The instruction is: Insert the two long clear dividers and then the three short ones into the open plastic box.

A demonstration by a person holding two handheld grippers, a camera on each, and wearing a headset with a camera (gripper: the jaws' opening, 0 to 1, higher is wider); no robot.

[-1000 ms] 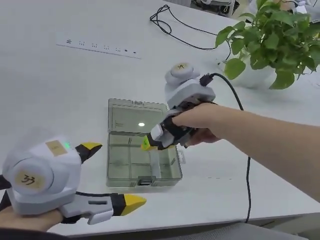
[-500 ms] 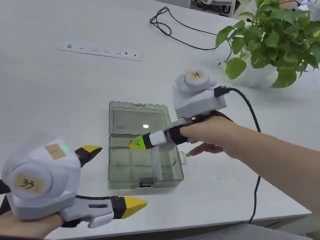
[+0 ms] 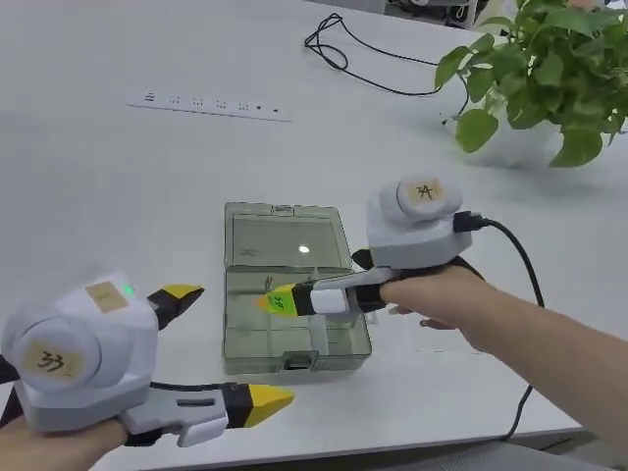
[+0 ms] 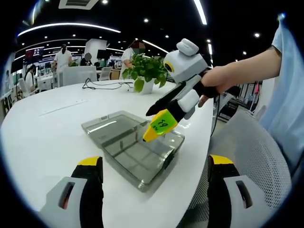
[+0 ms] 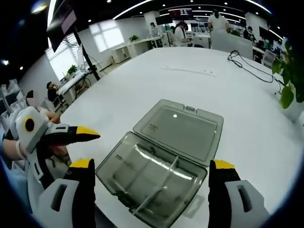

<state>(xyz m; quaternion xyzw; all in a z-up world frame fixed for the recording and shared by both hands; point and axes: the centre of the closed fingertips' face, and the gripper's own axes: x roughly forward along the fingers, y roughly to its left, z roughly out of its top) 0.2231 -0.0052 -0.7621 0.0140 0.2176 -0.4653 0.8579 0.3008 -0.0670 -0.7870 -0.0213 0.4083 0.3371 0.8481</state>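
Clear box [image 5: 183, 127] seemingly beneath right fingers [image 5: 222, 167]

We see our right tool [image 5: 152, 165], jaws spread wide, above the open plastic box [image 5: 179, 127] holding clear dividers [image 5: 161, 174] on the white counter [image 5: 199, 80]; the left tool [image 5: 85, 133] enters at left.
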